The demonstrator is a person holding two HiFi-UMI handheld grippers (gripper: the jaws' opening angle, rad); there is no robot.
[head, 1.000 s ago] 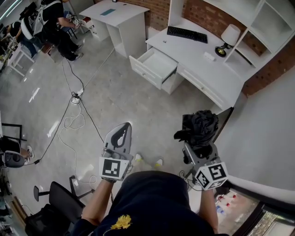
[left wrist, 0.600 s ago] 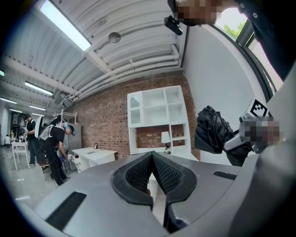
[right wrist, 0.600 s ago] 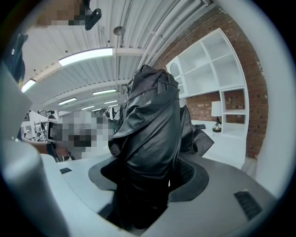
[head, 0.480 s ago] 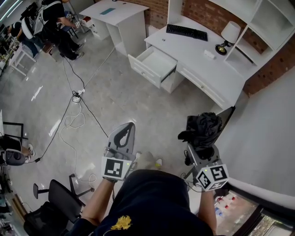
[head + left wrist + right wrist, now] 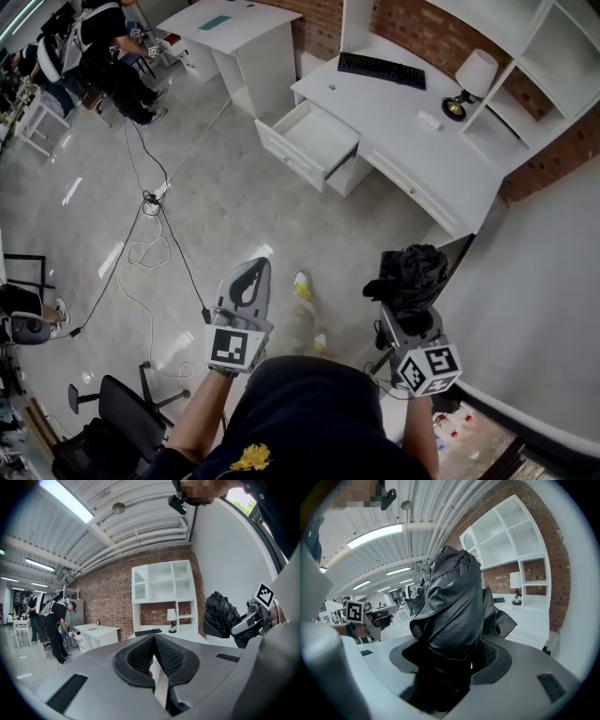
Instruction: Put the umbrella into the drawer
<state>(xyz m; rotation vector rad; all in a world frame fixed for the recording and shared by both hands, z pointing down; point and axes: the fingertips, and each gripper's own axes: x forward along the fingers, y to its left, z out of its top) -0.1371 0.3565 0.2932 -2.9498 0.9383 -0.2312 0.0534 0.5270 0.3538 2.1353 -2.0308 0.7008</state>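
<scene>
A folded black umbrella [image 5: 410,272] stands up from my right gripper [image 5: 409,307], whose jaws are shut on its lower part. In the right gripper view the umbrella [image 5: 450,616] fills the middle and hides the pads of the right gripper [image 5: 452,665]. My left gripper [image 5: 246,279] is held out at the left over the floor, shut, with nothing in it. Its pads [image 5: 166,656] meet at the tips. The open white drawer [image 5: 314,139] sticks out of the white desk [image 5: 412,141] far ahead, well beyond both grippers.
On the desk lie a black keyboard [image 5: 382,69] and a lamp [image 5: 467,80], under white shelves [image 5: 548,47]. Cables [image 5: 150,239] trail over the grey floor at the left. A second white table [image 5: 239,33], people [image 5: 103,47], a black chair [image 5: 112,417] and a white wall [image 5: 553,281] surround the space.
A shoe has stepped forward on the floor between the grippers. Both grippers have sunk slightly in the head view. The umbrella stays gripped in the right one.
</scene>
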